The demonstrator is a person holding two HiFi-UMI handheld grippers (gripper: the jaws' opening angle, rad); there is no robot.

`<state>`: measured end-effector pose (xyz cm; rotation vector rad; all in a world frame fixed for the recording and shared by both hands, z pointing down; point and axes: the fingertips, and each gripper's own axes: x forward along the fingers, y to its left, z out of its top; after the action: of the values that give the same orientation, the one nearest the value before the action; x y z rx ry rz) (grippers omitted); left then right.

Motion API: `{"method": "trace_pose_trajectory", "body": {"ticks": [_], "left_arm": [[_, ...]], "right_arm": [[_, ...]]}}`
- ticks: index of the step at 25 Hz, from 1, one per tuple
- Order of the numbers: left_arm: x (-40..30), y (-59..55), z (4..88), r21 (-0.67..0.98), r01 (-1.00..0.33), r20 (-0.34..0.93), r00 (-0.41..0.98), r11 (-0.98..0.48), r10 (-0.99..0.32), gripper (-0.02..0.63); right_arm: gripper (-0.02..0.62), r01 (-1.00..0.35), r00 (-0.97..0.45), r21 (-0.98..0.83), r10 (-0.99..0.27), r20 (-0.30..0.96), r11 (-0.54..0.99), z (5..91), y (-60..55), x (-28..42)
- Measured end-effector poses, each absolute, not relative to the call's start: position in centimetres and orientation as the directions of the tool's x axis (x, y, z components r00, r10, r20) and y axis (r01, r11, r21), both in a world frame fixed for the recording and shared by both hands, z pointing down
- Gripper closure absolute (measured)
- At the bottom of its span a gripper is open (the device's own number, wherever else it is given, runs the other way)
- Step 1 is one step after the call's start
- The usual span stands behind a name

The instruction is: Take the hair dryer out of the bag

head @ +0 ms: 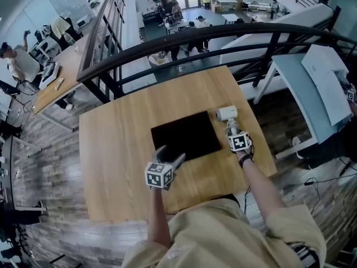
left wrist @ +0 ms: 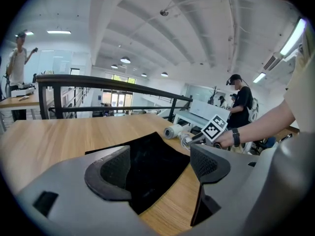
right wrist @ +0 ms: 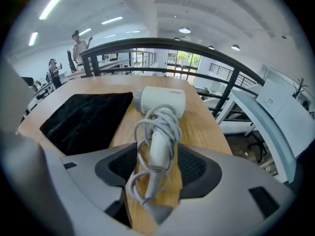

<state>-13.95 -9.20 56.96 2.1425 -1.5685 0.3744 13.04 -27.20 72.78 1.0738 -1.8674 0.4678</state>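
Note:
The white hair dryer [head: 226, 114] lies on the wooden table [head: 120, 155], just right of the flat black bag [head: 186, 135], with its grey cord wound round the handle. My right gripper [head: 232, 130] points down over it. In the right gripper view the handle [right wrist: 160, 149] sits between the jaws of the right gripper [right wrist: 156, 168], with a gap on each side, so the pads are not pressing it. My left gripper [head: 170, 156] hovers open over the bag's near corner [left wrist: 147, 166], holding nothing. From the left gripper view the dryer [left wrist: 173, 131] shows past the bag.
A dark metal railing [head: 167, 43] runs along the table's far side, with an open lower floor beyond. A white desk [head: 312, 88] stands to the right. The table's near edge is close to the person's body.

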Motion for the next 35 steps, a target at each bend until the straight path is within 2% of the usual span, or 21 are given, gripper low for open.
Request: {"method": "trace_pose_trajectory", "body": {"ticks": [2, 7, 10, 16, 19, 23, 35], "left_arm": [[-14.0, -9.0, 55.9, 0.210, -0.951, 0.440, 0.299, -0.226, -0.847, 0.218], [-13.4, -8.4, 53.8, 0.210, -0.964, 0.350, 0.231, -0.164, -0.908, 0.235], [-12.8, -8.0, 51.5, 0.176, -0.975, 0.297, 0.187, -0.139, -0.936, 0.311], [-12.2, -7.0, 45.3, 0.072, -0.995, 0.168, 0.082, -0.070, -0.982, 0.506], [-12.0, -6.4, 42.9, -0.002, -0.998, 0.117, 0.057, -0.057, -0.991, 0.594], [-11.7, -5.8, 41.7, -0.036, -0.998, 0.085, 0.041, -0.044, -0.996, 0.595], [-13.4, -4.3, 40.6, -0.020, -1.000, 0.040, -0.005, 0.004, -0.999, 0.595]], "right_arm": [[0.365, -0.826, -0.306, 0.048, -0.518, 0.798, 0.561, 70.3, -25.7, 11.5], [0.367, -0.783, -0.550, -0.045, -0.656, 0.517, 0.621, 58.5, -21.7, 5.5], [0.420, -0.740, -0.630, -0.048, -0.666, 0.399, 0.671, 52.8, -18.6, 2.7], [0.547, -0.662, -0.731, -0.009, -0.644, 0.227, 0.749, 45.0, -14.2, -0.9], [0.581, -0.618, -0.771, 0.037, -0.615, 0.165, 0.785, 42.3, -12.7, -2.4], [0.582, -0.608, -0.778, 0.119, -0.619, 0.105, 0.785, 40.0, -11.4, -3.2], [0.582, -0.601, -0.791, 0.111, -0.609, 0.061, 0.792, 39.1, -9.9, -3.7]]}}
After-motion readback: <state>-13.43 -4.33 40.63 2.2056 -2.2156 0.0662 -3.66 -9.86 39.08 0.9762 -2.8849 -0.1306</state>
